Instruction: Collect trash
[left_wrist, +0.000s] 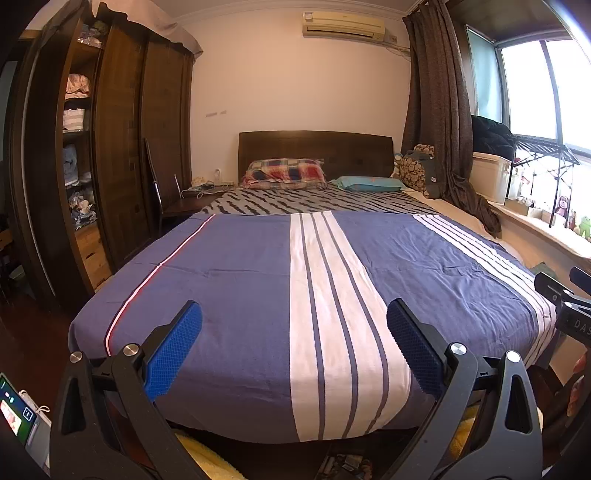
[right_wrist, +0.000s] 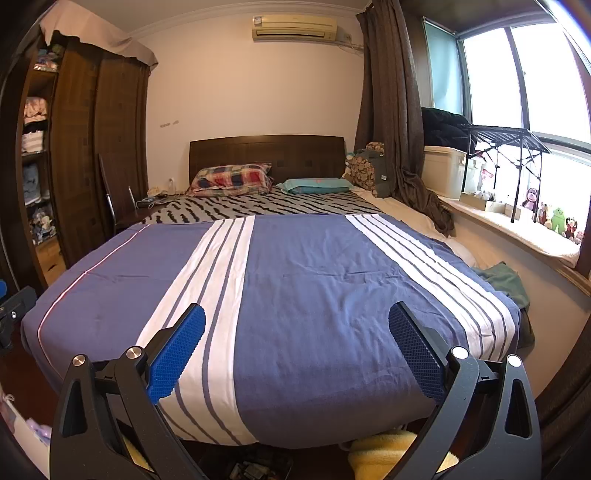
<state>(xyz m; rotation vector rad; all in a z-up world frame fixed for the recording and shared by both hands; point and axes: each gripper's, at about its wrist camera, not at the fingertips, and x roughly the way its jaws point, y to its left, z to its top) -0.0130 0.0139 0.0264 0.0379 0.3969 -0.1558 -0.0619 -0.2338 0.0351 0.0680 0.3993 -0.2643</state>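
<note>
bed (left_wrist: 258, 295) with blue-and-white striped cover fills both views, no trash visible on it | dark wardrobe (left_wrist: 122, 147) at its left | windowsill (right_wrist: 517, 229) with plush toys at right | plaid pillow (right_wrist: 231, 179) and teal pillow (right_wrist: 314, 184) by headboard | left gripper (left_wrist: 294, 350) jaws spread, holding nothing | right gripper (right_wrist: 296, 350) jaws spread, holding nothing

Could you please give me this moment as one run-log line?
left gripper: open, empty | right gripper: open, empty | facing bed | trash: none seen
</note>
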